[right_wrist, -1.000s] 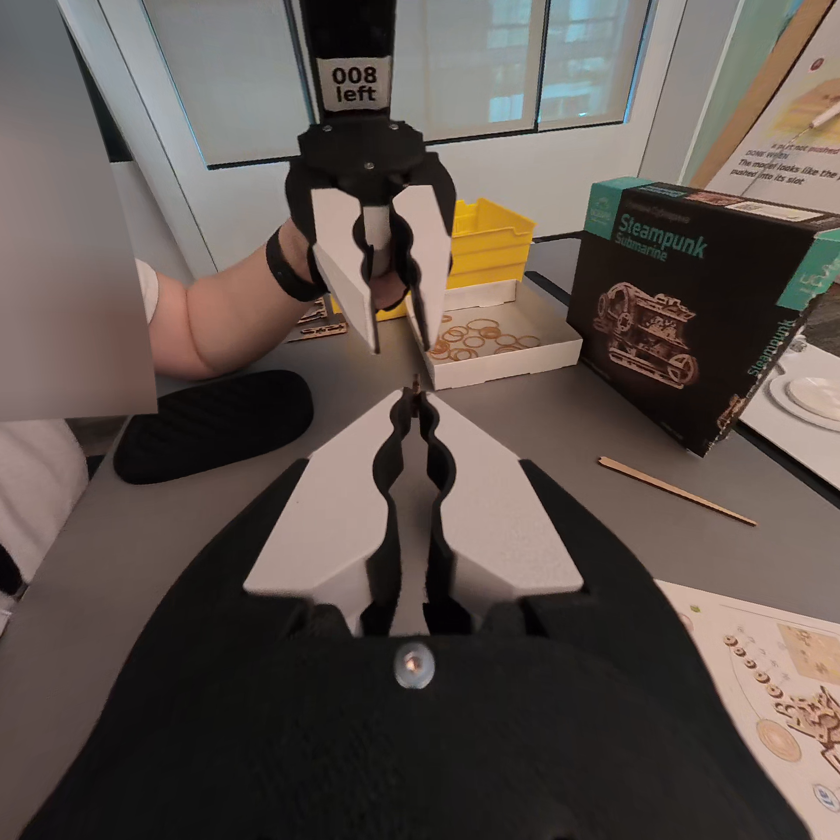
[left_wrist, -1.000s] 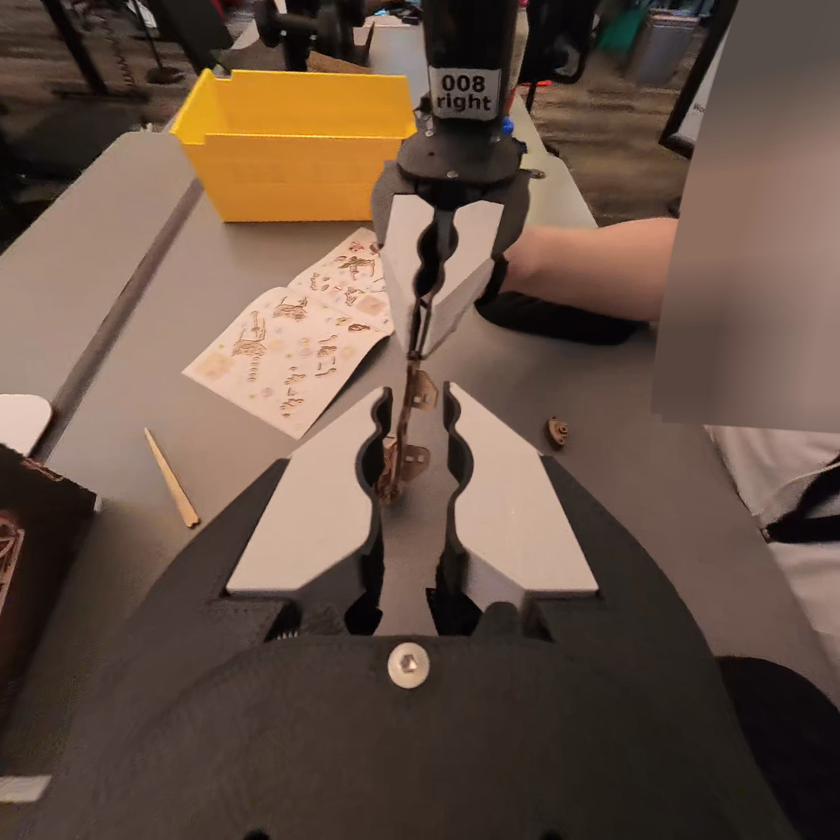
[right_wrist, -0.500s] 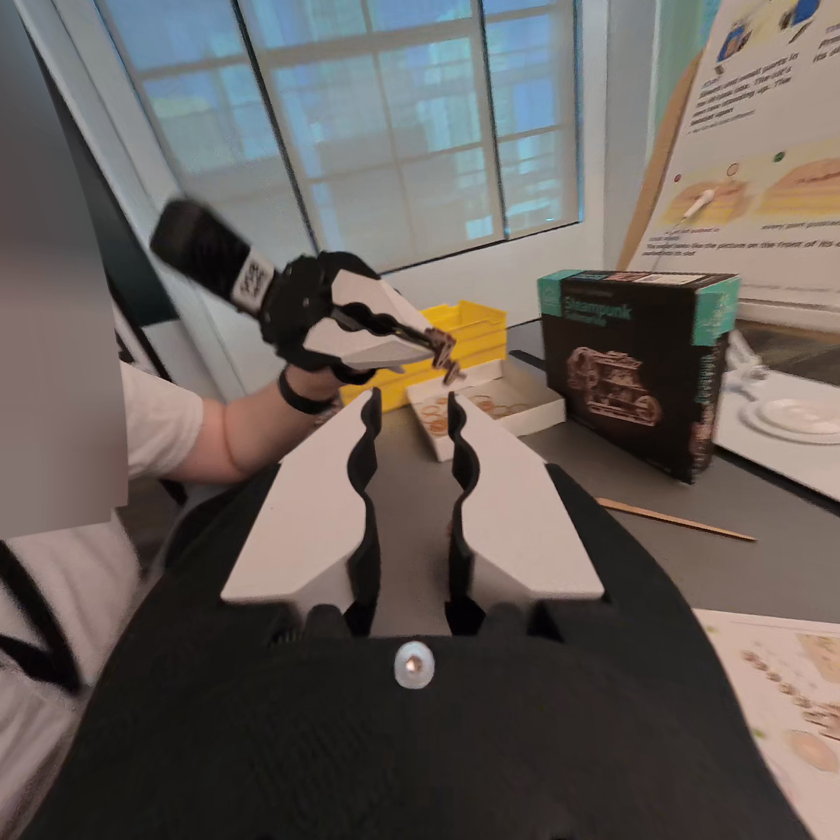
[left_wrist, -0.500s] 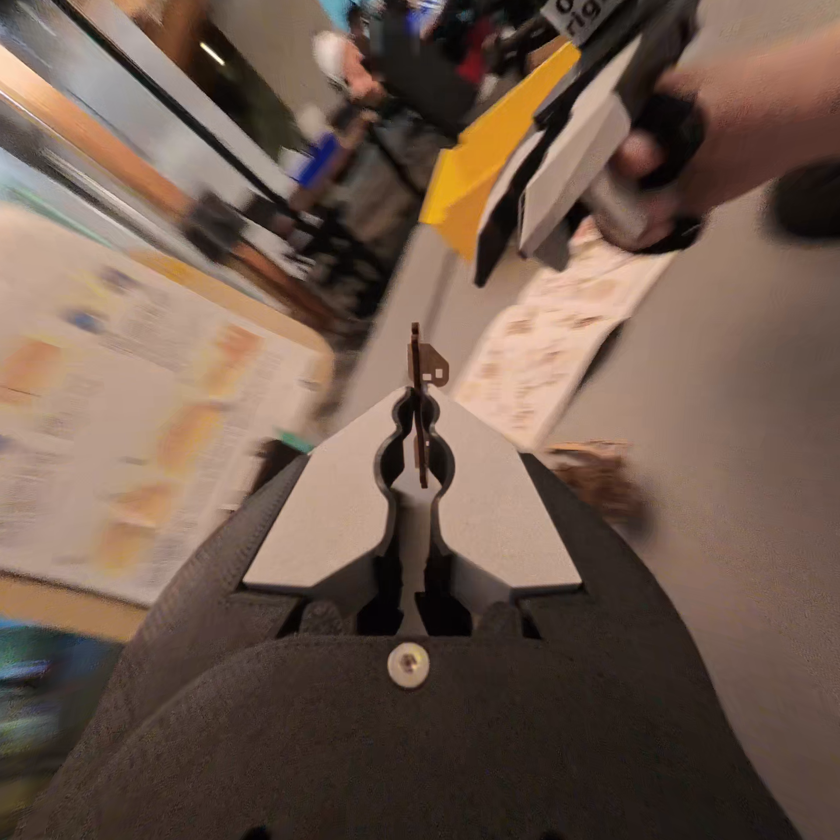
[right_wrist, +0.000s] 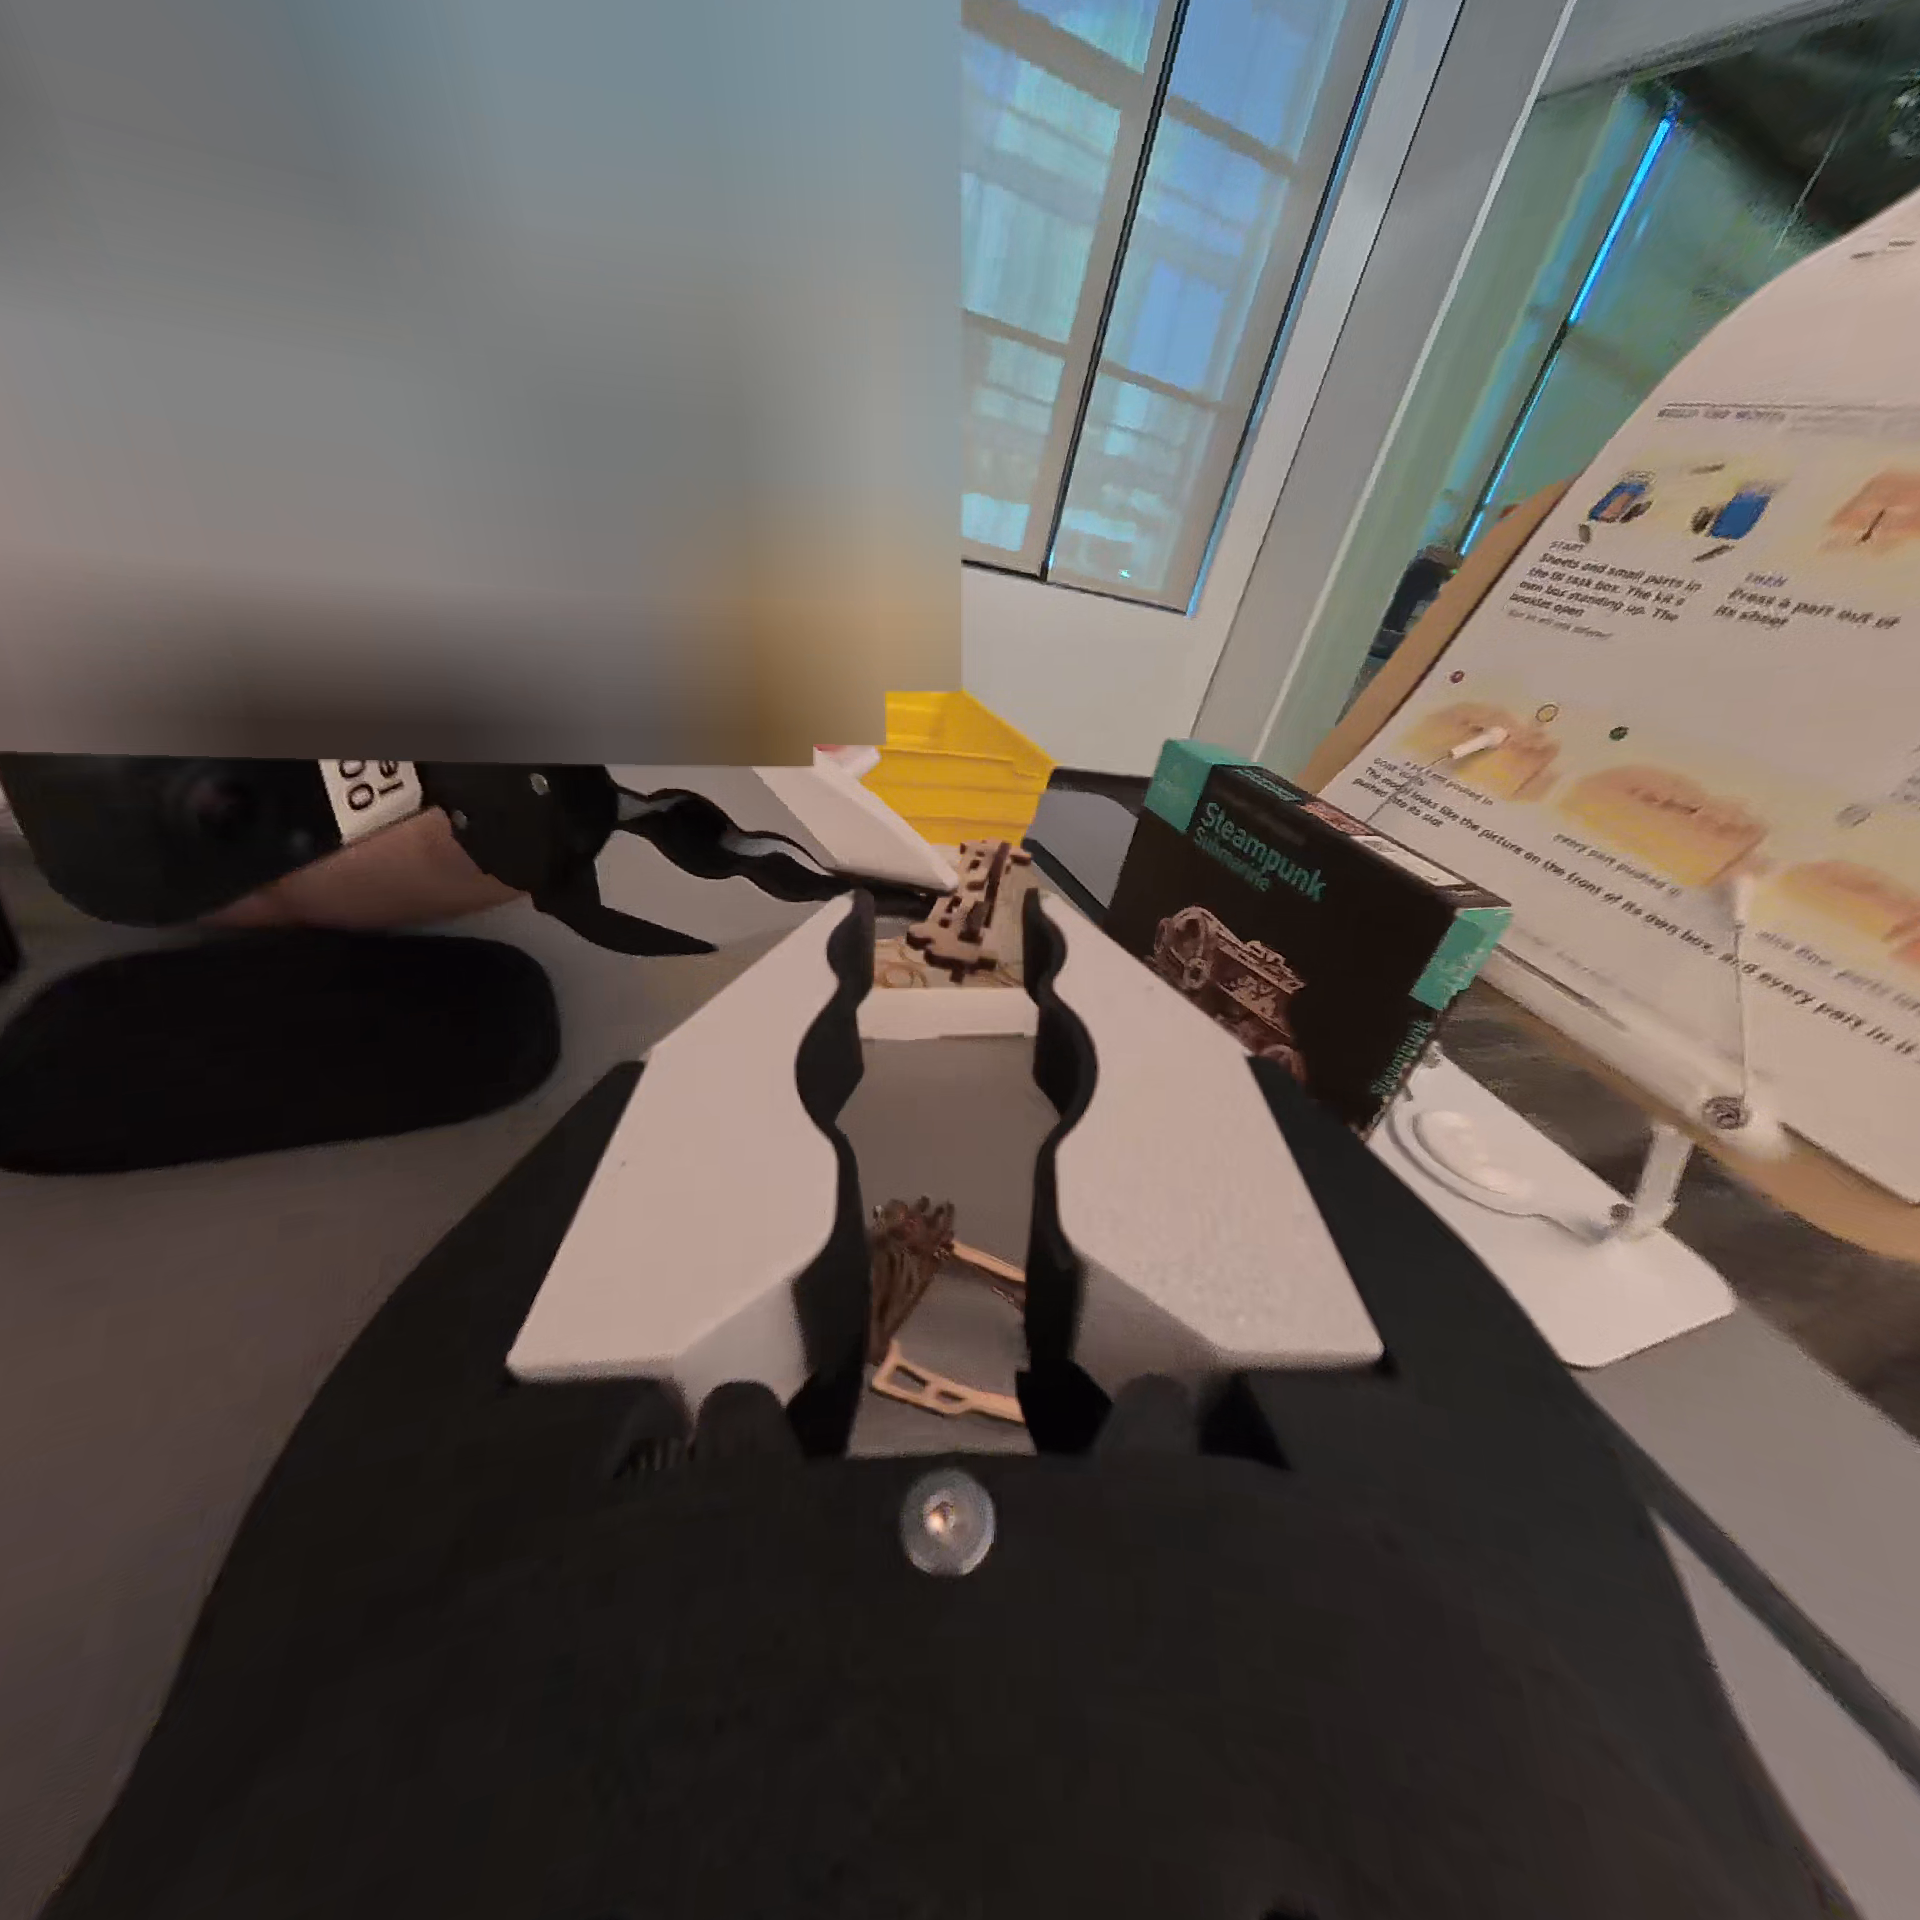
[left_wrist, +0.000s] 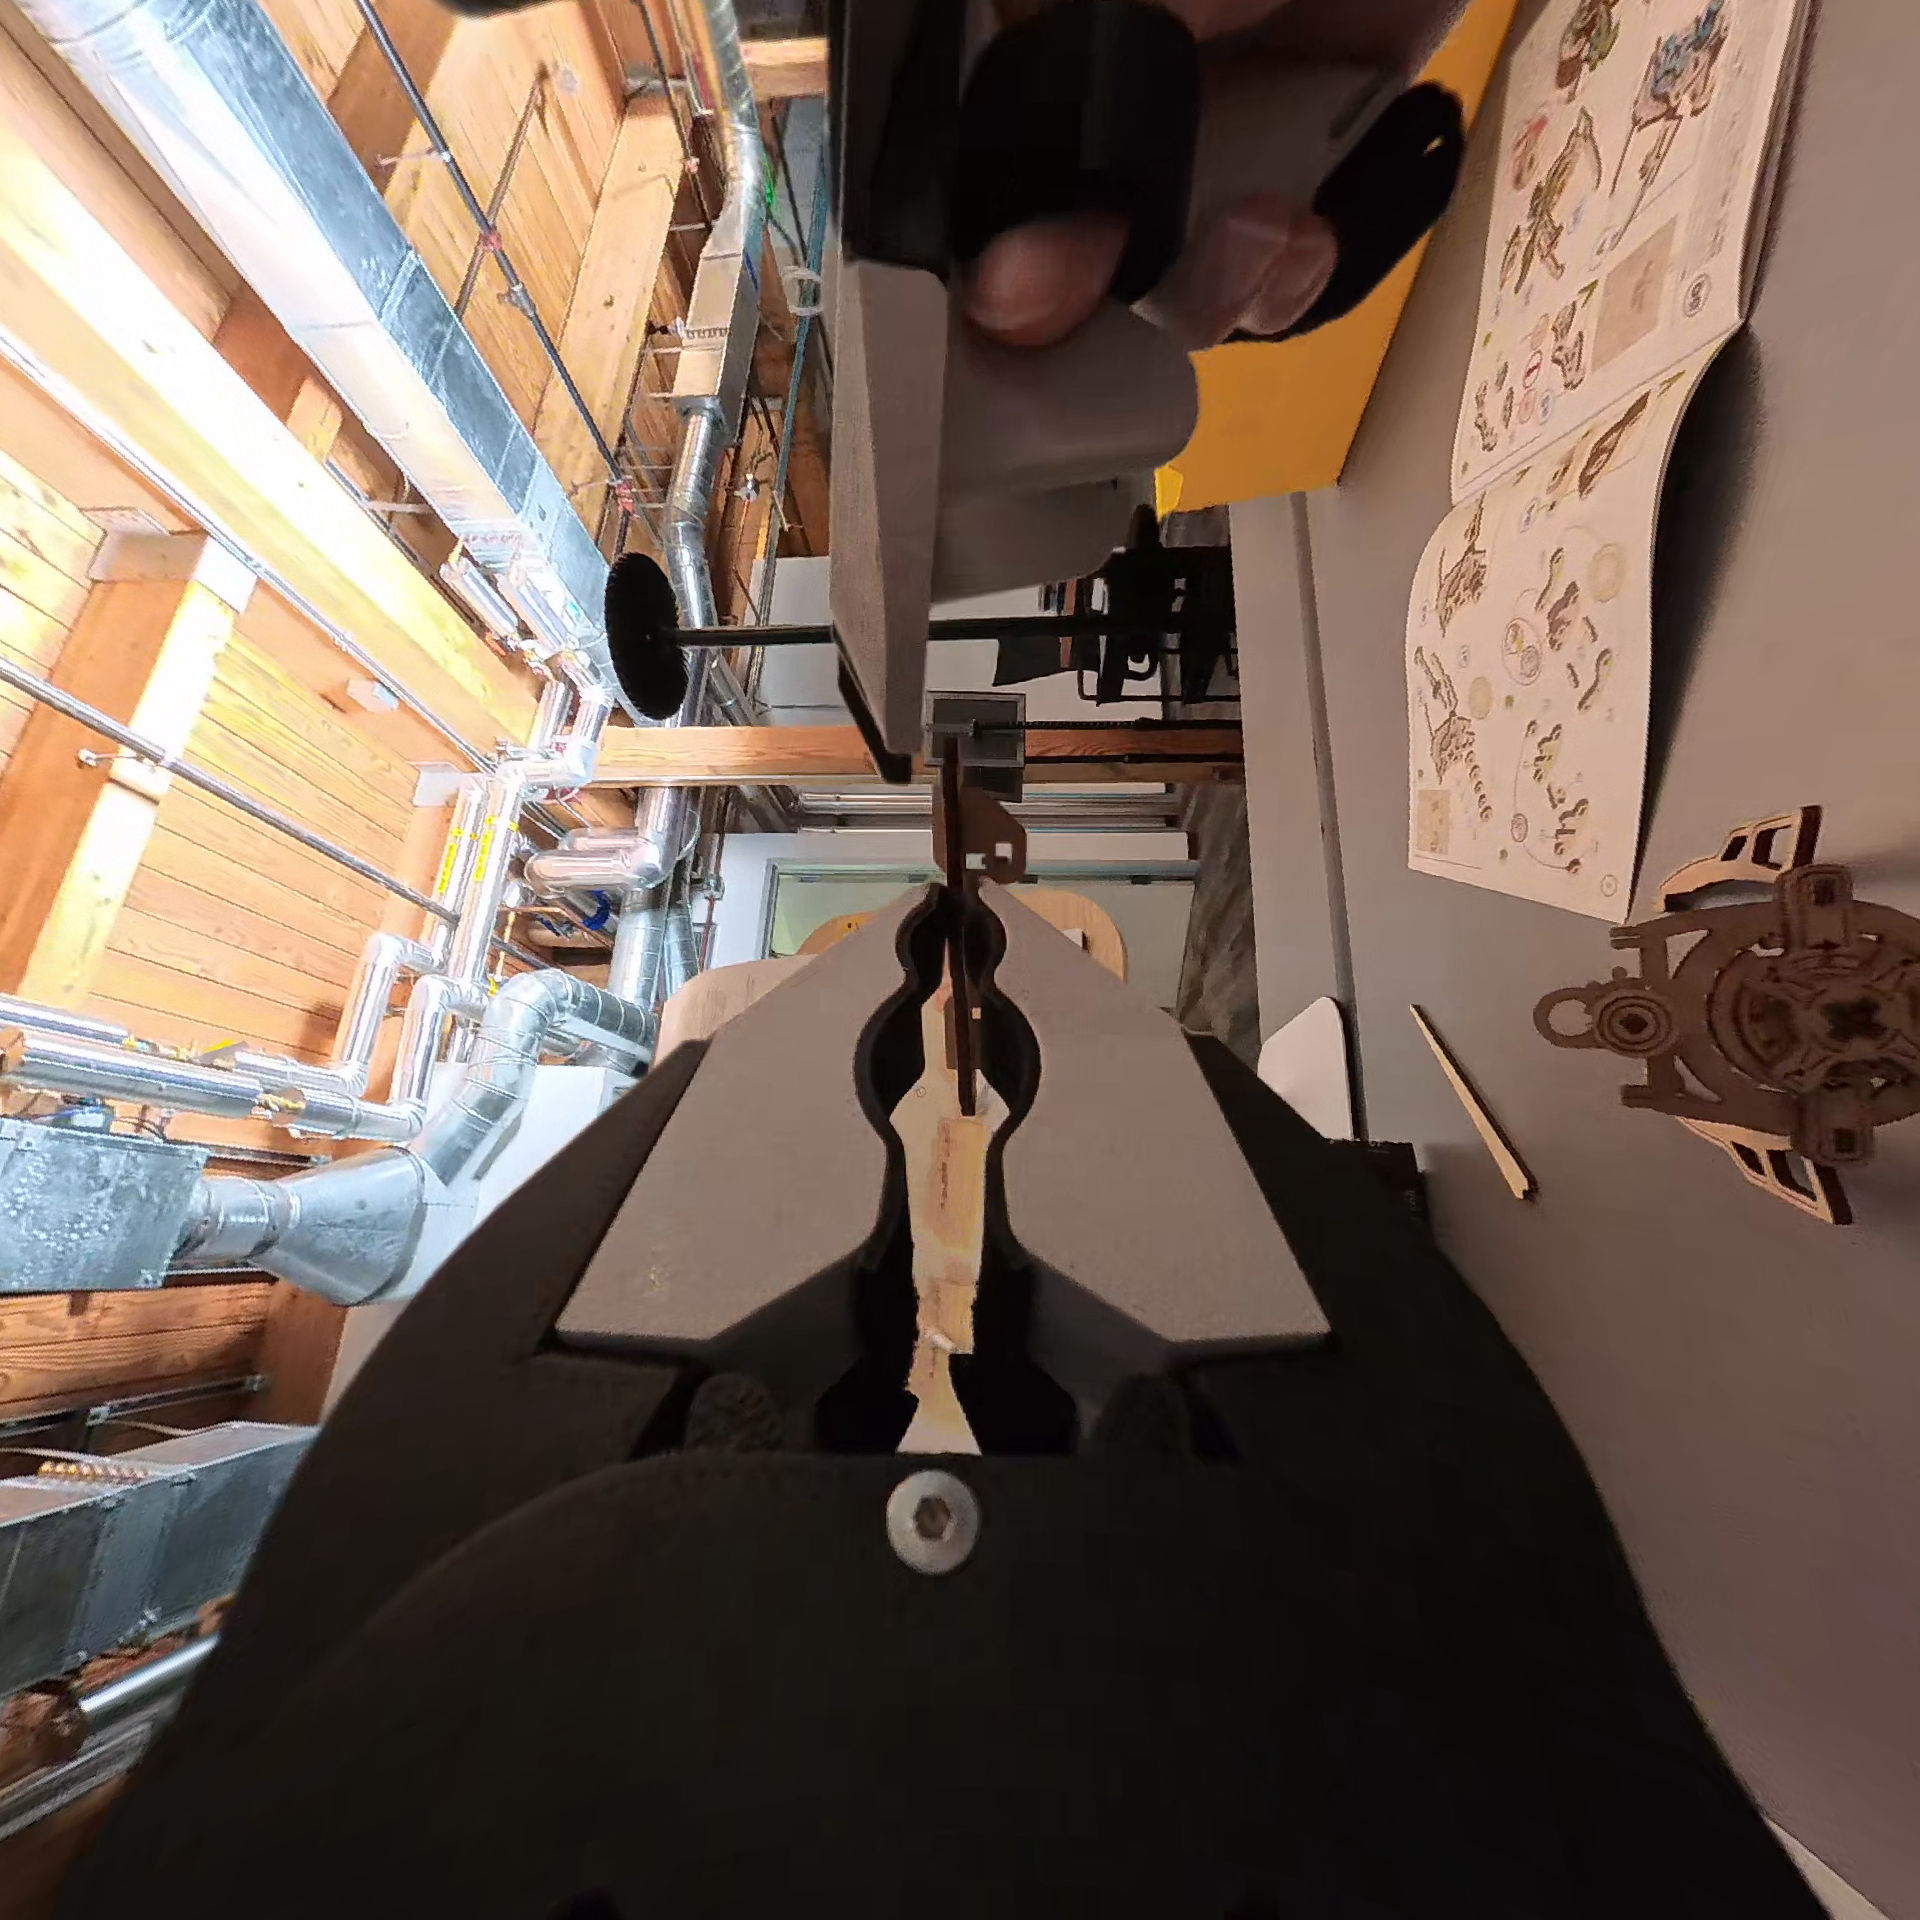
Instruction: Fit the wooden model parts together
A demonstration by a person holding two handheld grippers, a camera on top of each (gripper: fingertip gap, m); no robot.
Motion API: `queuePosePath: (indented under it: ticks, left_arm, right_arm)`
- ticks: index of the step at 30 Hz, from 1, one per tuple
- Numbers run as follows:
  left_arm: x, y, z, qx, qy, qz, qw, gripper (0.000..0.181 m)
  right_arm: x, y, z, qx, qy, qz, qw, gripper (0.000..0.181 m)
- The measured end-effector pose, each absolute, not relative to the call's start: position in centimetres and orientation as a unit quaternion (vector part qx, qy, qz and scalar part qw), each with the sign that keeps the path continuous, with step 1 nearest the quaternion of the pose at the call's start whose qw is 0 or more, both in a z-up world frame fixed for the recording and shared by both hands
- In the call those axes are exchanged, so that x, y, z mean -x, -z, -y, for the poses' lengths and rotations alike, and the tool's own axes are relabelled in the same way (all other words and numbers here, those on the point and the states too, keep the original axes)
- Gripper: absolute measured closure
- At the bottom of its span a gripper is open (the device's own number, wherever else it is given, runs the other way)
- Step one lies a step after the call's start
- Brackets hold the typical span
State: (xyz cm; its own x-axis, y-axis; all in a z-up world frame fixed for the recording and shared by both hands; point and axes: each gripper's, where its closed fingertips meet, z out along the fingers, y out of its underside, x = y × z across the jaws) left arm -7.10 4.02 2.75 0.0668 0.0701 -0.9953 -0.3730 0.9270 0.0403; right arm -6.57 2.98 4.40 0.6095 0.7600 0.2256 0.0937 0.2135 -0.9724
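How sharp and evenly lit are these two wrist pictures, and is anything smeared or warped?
Left wrist view: rolled sideways, sharp on the thin dark wooden part pinched in the left gripper; sunlit ceiling planks glare bright; the gloved hand up close is soft. Right wrist view: evenly lit, the white instruction board smeared and bowed at the edge; the open right gripper crisp.

Two claw-mounted, mutually facing close views

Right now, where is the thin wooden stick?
In the left wrist view the thin wooden stick lies on the grey table at right, between the wooden model assembly and the left gripper.
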Motion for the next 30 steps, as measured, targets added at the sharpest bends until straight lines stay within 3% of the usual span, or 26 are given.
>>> queuePosePath:
  ticks: [3,5,10,14,30]
  left_arm:
    - [7.0,-2.8,-3.6,0.093,-0.172,-0.661,0.724,0.181]
    - [7.0,-2.7,-3.8,0.085,-0.194,-0.659,0.722,0.181]
    - [6.8,-2.4,-3.7,0.073,-0.21,-0.658,0.72,0.181]
    - [6.6,-2.4,-3.4,0.064,-0.219,-0.654,0.721,0.181]
    - [6.6,-3.0,-3.1,0.061,-0.222,-0.64,0.733,0.181]
  right_arm:
    - [6.9,-3.7,-2.8,0.588,-0.204,0.401,0.672,0.154]
    - [6.6,-3.9,-2.8,0.581,-0.172,0.406,0.684,0.165]
    - [6.8,-3.4,-2.7,0.585,-0.115,0.435,0.675,0.158]
    - [6.8,-2.8,-3.3,0.603,-0.072,0.433,0.666,0.166]
    - [7.0,-3.4,-3.0,0.589,-0.033,0.433,0.681,0.169]
